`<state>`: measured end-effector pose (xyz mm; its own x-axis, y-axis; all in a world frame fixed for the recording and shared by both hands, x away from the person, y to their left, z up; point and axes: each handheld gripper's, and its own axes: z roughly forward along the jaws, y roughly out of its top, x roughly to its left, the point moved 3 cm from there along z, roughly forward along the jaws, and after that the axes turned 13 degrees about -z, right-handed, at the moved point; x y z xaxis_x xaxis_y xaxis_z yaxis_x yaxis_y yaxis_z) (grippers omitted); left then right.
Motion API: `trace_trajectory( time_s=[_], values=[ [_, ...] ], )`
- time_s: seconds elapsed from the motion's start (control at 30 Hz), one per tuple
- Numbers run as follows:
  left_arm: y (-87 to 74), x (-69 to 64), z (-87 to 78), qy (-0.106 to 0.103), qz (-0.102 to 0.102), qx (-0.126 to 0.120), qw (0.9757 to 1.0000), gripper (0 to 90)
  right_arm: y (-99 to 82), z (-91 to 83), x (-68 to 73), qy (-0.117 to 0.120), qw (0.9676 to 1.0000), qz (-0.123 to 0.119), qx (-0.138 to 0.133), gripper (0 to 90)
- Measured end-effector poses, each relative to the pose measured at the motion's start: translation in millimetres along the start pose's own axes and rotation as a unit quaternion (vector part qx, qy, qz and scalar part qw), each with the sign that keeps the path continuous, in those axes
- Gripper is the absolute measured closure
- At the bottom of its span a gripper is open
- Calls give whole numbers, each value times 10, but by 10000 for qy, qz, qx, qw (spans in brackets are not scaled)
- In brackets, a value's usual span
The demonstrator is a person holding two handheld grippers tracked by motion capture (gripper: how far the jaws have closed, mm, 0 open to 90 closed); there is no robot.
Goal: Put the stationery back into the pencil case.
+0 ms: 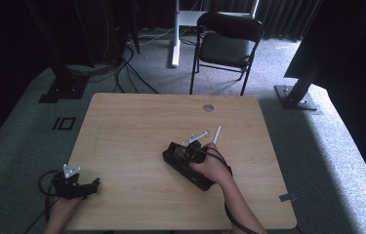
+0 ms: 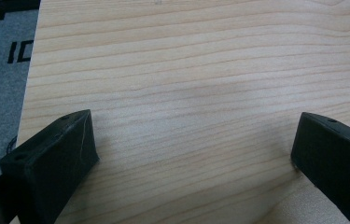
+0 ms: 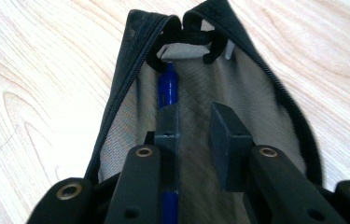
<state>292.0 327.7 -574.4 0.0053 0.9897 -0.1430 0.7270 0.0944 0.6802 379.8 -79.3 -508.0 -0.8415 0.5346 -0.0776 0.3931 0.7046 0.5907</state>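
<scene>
Jaws of right gripper (image 3: 195, 128) slightly parted inside open black pouch (image 3: 130, 70), frame centre, blue pen (image 3: 168, 86) alongside one jaw, unpinched; left gripper (image 2: 193, 154) spread wide over bare table (image 2: 186, 70).

Left gripper (image 2: 196, 154) rests wide open; right gripper (image 3: 195, 122) seems narrowly parted, angled down.

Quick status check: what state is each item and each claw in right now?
pencil case: unzipped, mouth gaping, lying on the table.
blue pen: inside the case, alongside one jaw.
white pen: on the table, outside the case.
pale slim item: on the table beside the white pen.
right claw: inside the case, jaws slightly apart, nothing between them.
left claw: wide open, empty.
</scene>
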Motion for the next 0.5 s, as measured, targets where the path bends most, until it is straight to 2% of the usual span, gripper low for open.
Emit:
trace_trajectory(
  time_s=[0.4, 0.5],
  values=[
    [0, 0, 0, -1, 0, -1, 10000, 4, 53, -248, -19, -130, 9993, -148, -311, 740],
    [0, 0, 0, 0, 0, 0, 10000, 3, 67, -313, -39, -160, 9988, -84, -447, 739]
  ],
)
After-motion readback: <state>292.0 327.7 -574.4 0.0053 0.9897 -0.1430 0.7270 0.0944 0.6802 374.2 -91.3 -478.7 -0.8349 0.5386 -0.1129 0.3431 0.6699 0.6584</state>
